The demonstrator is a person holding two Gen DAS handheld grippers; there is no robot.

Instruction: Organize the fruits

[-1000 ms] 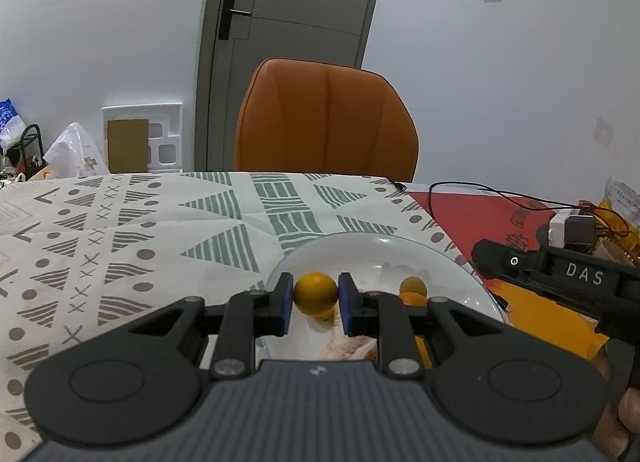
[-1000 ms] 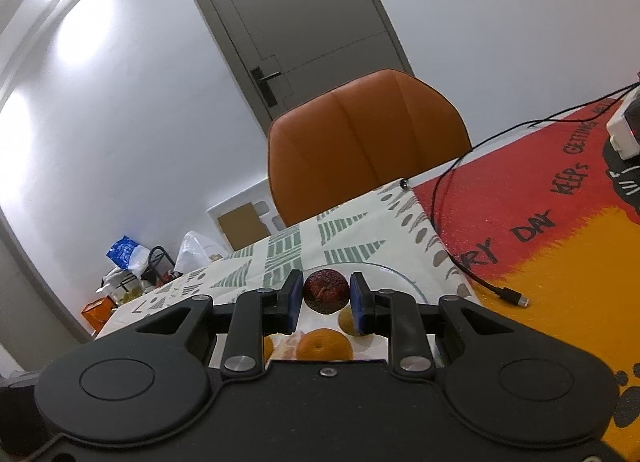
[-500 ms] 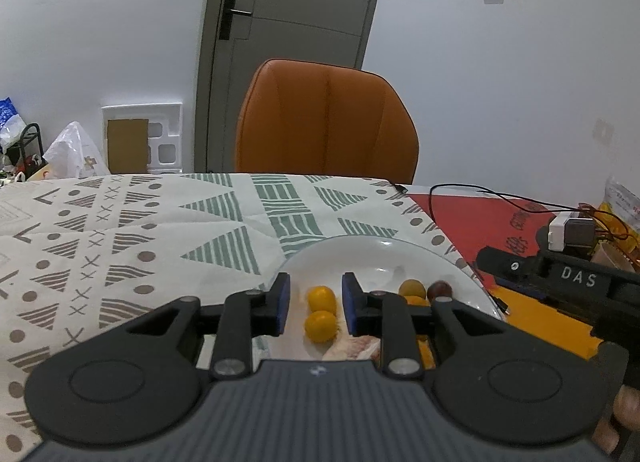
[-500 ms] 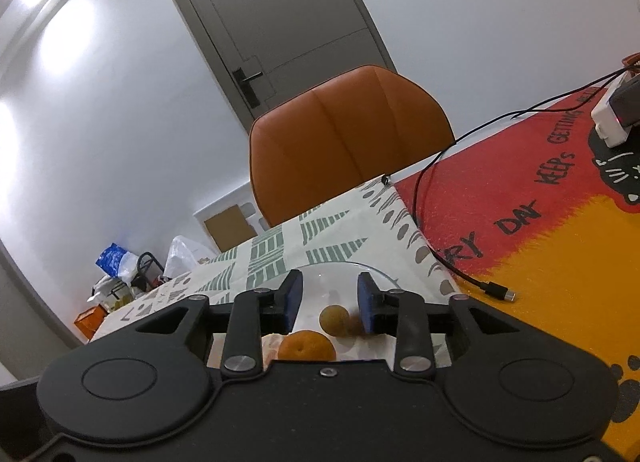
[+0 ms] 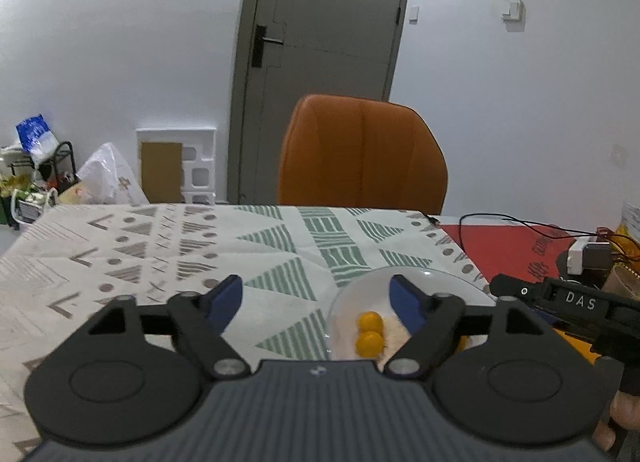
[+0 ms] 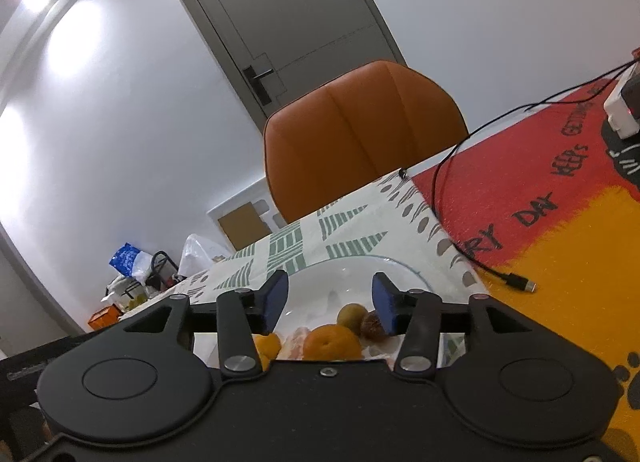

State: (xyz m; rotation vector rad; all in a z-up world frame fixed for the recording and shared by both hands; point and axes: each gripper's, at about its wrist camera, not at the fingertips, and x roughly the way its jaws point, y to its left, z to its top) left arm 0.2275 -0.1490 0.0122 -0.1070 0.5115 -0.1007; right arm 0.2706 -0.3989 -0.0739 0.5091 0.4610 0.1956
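On the patterned tablecloth (image 5: pixel 160 246), near the table's right half, sits a clear glass plate (image 5: pixel 436 282) that holds the fruit. From the left wrist view, the left gripper (image 5: pixel 316 302) hangs above the cloth and the plate's left edge with its blue-padded jaws spread wide and opening, nothing pinched between them; two small yellow fruits (image 5: pixel 369 332) lie touching each other on the plate below, closer to the right finger. At the right edge of that view the right gripper (image 5: pixel 568 306) reaches in over the plate, a bit of the person's hand (image 5: pixel 624 418) showing beneath it. From the right wrist view, the right gripper's jaws are parted and opening too, holding nothing. Under them on the plate lie an orange (image 6: pixel 332 344), a brownish-green round fruit (image 6: pixel 352 316) just behind it, and a dark reddish fruit (image 6: pixel 374 330) beside the right pad; whether that pad touches it cannot be told. Peeled citrus segments (image 6: pixel 296 340) and another orange fruit (image 6: pixel 268 344) lie to the left. Beyond the plate, a black cable (image 6: pixel 476 262) runs across the red and yellow mat (image 6: pixel 560 246), and an orange chair (image 6: pixel 360 133) stands at the far side before a grey door (image 6: pixel 288 17).
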